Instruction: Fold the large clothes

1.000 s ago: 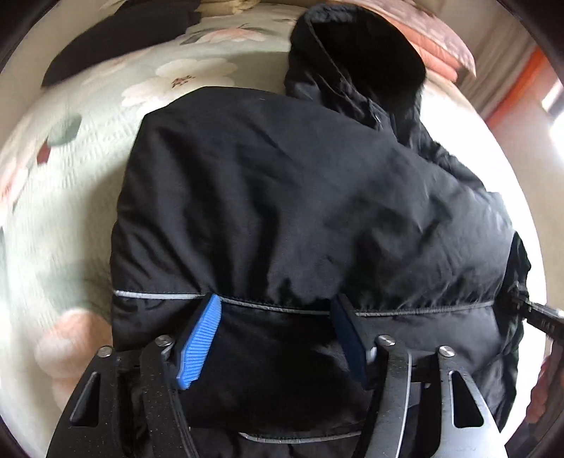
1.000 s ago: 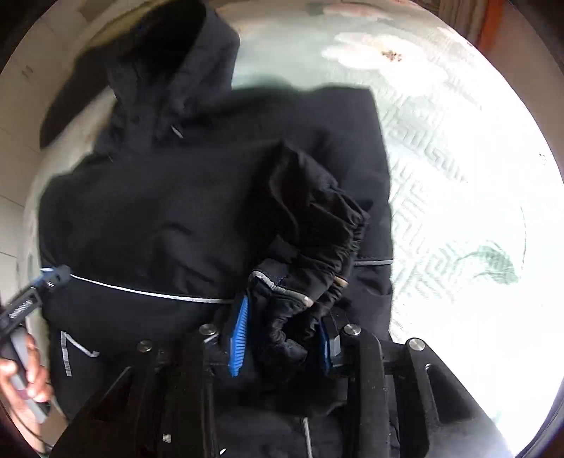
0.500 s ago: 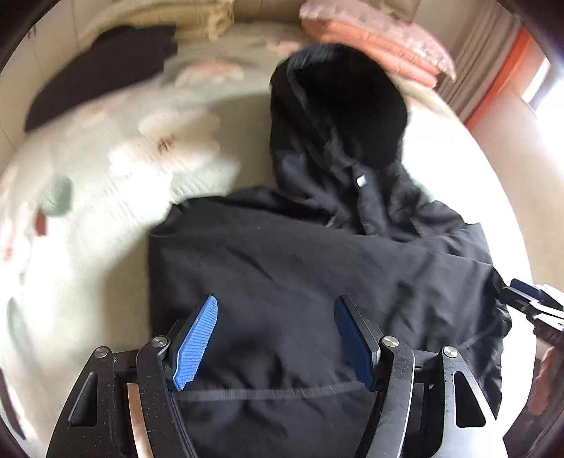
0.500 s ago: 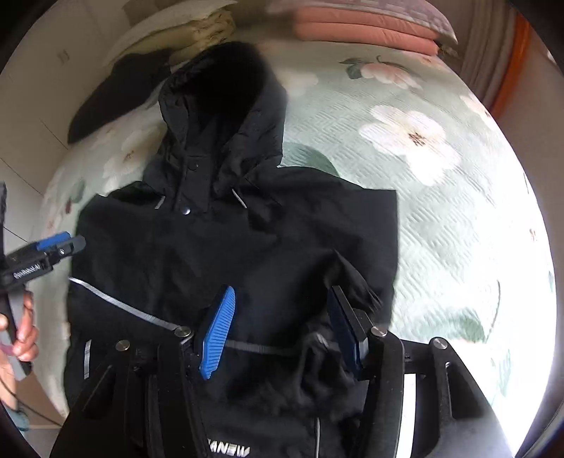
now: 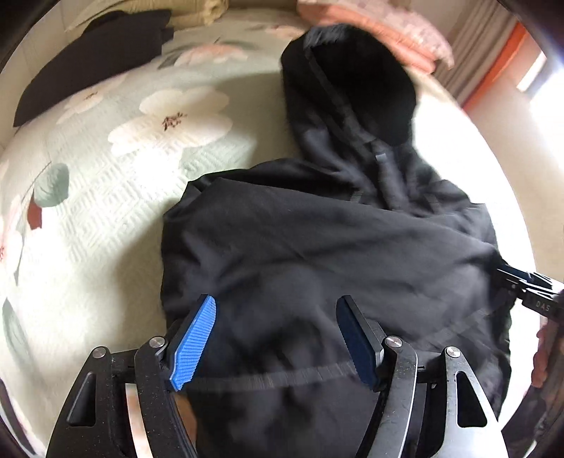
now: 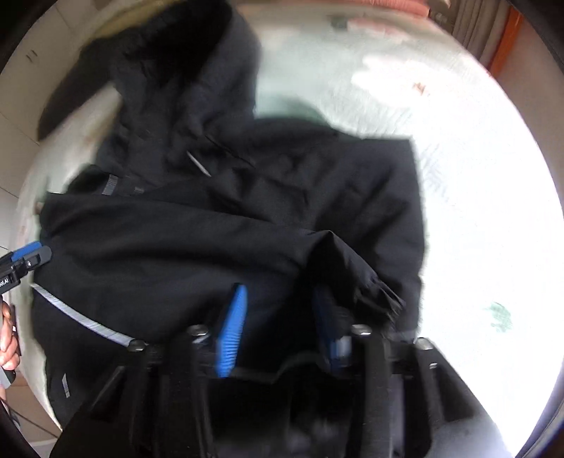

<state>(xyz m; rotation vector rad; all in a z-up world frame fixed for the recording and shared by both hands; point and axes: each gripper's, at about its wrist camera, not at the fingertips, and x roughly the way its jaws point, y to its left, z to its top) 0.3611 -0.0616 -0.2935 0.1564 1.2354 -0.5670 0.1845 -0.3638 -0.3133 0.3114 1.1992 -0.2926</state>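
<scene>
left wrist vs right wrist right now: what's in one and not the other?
Left wrist only: a second dark garment and a beige blanket at the far edge of the bed, and pink bedding behind the hood.

Right wrist only: the jacket's elastic sleeve cuff by the right gripper, whose jaws are opening, and a reflective stripe.

Both: the black hooded jacket, the floral bedspread, and the left gripper, with jaws opening.
</scene>
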